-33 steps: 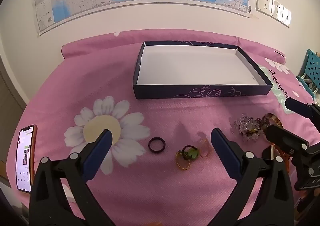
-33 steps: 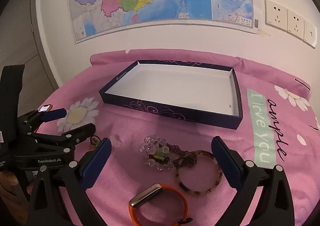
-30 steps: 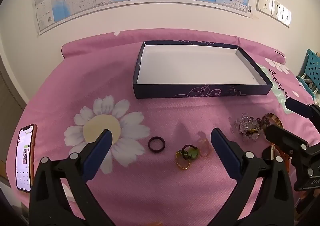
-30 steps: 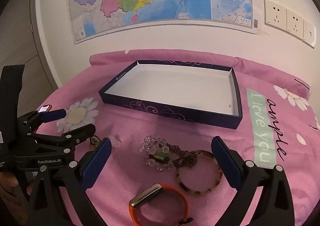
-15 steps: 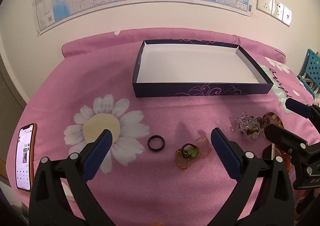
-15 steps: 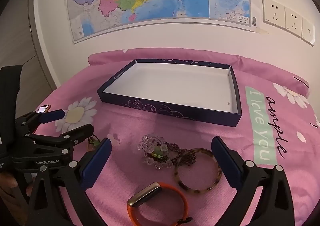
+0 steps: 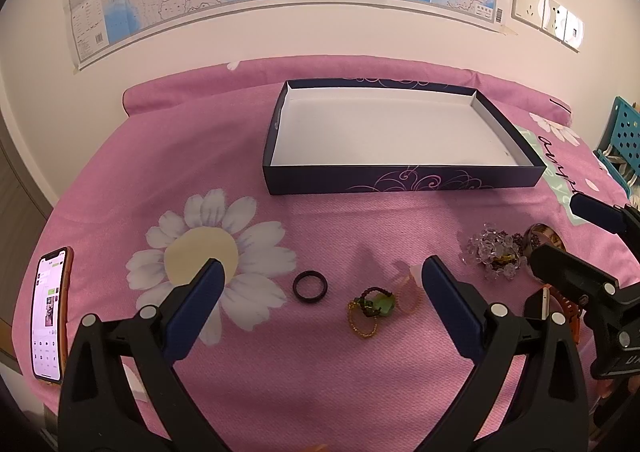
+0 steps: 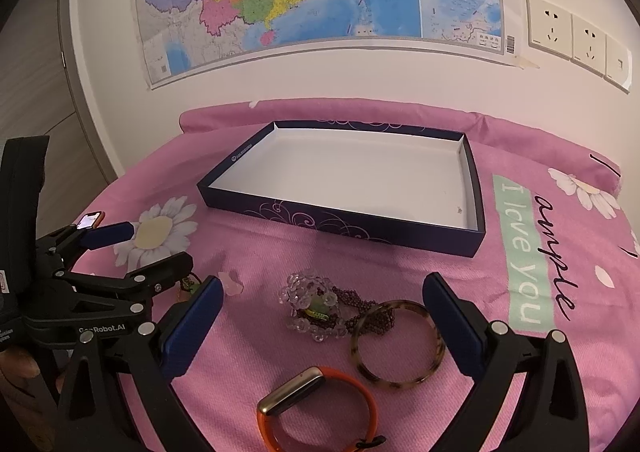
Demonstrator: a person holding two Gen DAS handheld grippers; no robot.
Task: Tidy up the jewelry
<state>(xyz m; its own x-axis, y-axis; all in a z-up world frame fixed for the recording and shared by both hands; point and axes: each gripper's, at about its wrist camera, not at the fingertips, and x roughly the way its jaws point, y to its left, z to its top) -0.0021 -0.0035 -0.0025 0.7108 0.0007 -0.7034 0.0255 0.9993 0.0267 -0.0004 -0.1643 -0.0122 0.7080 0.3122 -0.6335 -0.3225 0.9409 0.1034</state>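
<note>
An empty navy box (image 7: pixel 404 176) (image 8: pixel 344 222) with a white inside sits on the pink cloth. In the left wrist view a black ring (image 7: pixel 310 285), a green bead charm on a gold chain (image 7: pixel 372 310) and a pale pink ring (image 7: pixel 408 294) lie between the fingers of my open left gripper (image 7: pixel 320 284). My right gripper (image 8: pixel 320 296) is open over a clear crystal bead piece (image 8: pixel 314 304) (image 7: pixel 494 250), a tortoiseshell bangle (image 8: pixel 398 344) and an orange-strapped watch (image 8: pixel 316 408). Neither gripper holds anything.
A phone (image 7: pixel 50 312) with a lit screen lies at the cloth's left edge. A map and wall sockets (image 8: pixel 576 40) hang behind. A blue crate (image 7: pixel 624 144) stands at the far right. The left gripper's body (image 8: pixel 80 292) shows in the right wrist view.
Both cameras have drifted very slightly; the box sits a touch lower in the views. Nothing was picked up or moved.
</note>
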